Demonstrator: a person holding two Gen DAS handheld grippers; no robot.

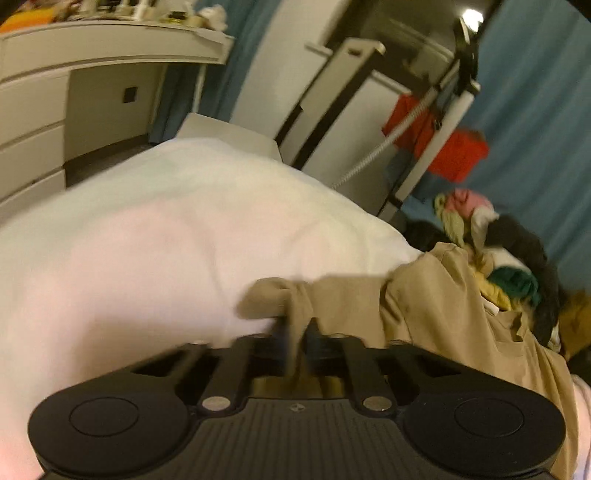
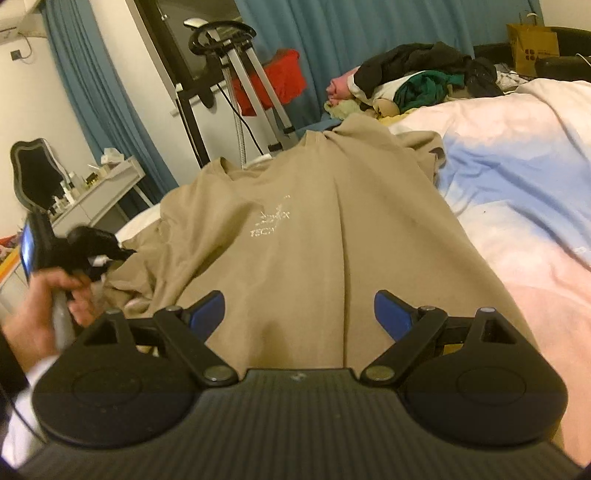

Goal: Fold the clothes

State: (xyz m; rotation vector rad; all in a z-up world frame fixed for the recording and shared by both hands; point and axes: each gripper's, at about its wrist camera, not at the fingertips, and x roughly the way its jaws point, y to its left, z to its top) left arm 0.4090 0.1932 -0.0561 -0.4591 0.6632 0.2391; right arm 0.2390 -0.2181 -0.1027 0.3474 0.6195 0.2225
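Garment under study — a tan, soft cotton T-shirt with a pale chest print [image 2: 295,236] — lies spread front-up on the pale pink-and-white bed cover [image 2: 517,206], wrinkled along its left side. Its long axis runs away from the right-wrist camera: hem nearest, neckline farthest, toward the heap of mixed dark, green and pink clothes [image 2: 417,79] by the blue curtain [image 2: 351,33]. The right gripper [image 2: 299,314] hovers over the hem region, its blue-padded fingers [image 2: 207,308] spread wide and holding nothing. The left gripper [image 1: 295,332] has its fingers closed on a bunched fold of the shirt's edge, probably a sleeve; blur hides the exact contact. The fabric looks light, limp and non-slippery — it should drape and crease rather than hold shape, so a pinch at a seam, hem corner or shoulder seems the surest hold. Lifting by one point would likely let the rest sag.
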